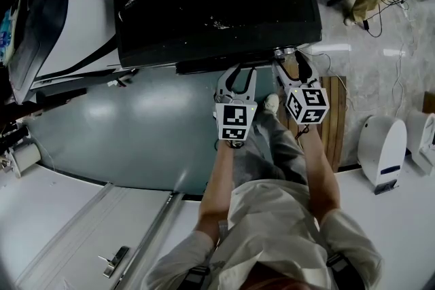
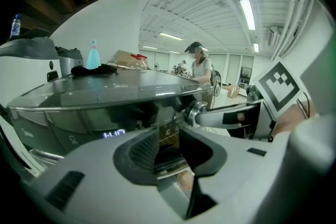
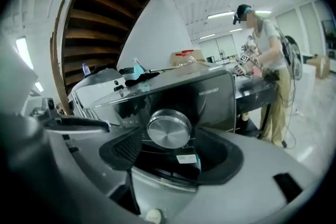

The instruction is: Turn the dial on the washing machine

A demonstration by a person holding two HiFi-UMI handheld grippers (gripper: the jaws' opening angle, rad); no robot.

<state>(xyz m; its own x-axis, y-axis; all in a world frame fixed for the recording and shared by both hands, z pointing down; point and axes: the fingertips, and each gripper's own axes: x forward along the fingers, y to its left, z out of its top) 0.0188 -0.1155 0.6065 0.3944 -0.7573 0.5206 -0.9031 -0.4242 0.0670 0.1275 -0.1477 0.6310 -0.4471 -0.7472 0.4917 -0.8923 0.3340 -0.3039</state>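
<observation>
Dial (image 3: 169, 128): round, silver, and sitting on the dark front panel of the washing machine (image 1: 217, 3), towards the right end of that panel as the person is facing it.
Right hand-held gripper (image 3: 173, 143): pointing straight at the dial with its jaws standing wide apart, one on each side of it. A gap is showing between each pad and the dial's rim, so it is framing the dial and not gripping it.
Left hand-held gripper (image 2: 168, 149): hovering just beside the right one, facing the panel left of the dial. Its jaws are standing apart and holding nothing; only the panel is showing between them.
Panel display (image 2: 113, 135): glowing with pale characters too blurred to read.
Person: standing close against the front of the machine and reaching both arms forward.
Done, as I am judging it: the approach only. The right jaws are lining up on the dial, and nothing is showing whether it has been turned at all.
Left, as I am judging it: nearly everything. The jaws are going to need closing on the rim, then rolling to rotate the dial, then opening again.
Risk: polished metal may be offering the pads little grip.
</observation>
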